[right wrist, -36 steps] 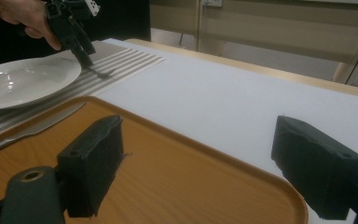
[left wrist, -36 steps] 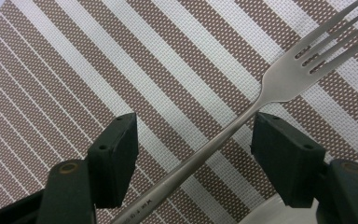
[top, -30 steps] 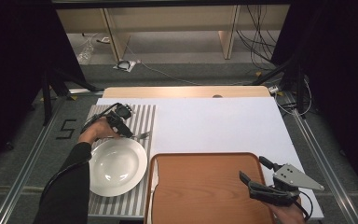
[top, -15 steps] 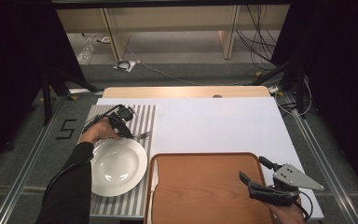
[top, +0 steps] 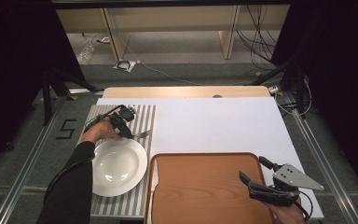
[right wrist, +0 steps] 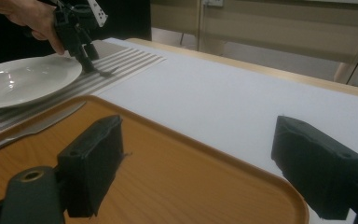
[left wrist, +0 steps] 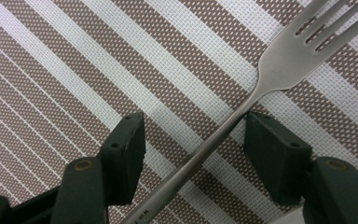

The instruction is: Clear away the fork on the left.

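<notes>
Fork (left wrist: 279, 70) between narrowing jaws

Left gripper (top: 129, 133) points down over the striped mat (top: 144, 121) far of the plate (top: 119, 165), jaws just closing, not yet pinching; right gripper (top: 254, 179) spread above the tray (top: 205, 191), both hands unmoved.

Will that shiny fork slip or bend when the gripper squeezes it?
The fork looks like solid metal, so it will probably stay stiff. Its handle is thin and smooth, so it might slip or twist between the jaws of the left hand-held gripper, which have just been closing around it. It lies flat on the striped placemat, so it shouldn't roll.
</notes>
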Motion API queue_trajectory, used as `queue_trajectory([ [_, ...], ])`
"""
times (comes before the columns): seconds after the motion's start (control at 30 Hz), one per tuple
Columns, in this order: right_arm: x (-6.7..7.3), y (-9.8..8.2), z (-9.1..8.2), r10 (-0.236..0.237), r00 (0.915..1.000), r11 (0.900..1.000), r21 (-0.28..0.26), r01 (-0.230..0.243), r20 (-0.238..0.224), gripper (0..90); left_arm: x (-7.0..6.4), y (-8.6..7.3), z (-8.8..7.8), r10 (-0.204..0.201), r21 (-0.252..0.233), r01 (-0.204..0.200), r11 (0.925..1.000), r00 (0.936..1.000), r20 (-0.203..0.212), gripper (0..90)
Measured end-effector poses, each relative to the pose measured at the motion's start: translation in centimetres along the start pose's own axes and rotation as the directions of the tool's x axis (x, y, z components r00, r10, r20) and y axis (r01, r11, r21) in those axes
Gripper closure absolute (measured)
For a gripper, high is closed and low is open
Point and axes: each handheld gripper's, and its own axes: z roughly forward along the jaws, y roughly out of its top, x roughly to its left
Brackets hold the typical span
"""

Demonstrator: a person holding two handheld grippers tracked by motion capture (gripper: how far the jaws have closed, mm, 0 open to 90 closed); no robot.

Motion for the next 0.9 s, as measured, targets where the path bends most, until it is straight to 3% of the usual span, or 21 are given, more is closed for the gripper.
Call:
queue_trajectory([
  [0.2,0.02,-0.03,0.08,0.002,1.0,1.0,-0.007,-0.002,-0.004,17.7,0.28,-0.36,0.01,-0.029,-0.018,0.03,0.9994,0.9989,0.036,44.1],
  [0.9,0.01,0.0,-0.02,0.001,1.0,1.0,-0.001,-0.001,0.0,17.7,0.2,-0.44,-0.08,-0.029,-0.021,0.032,0.9993,0.9945,0.101,63.0],
])
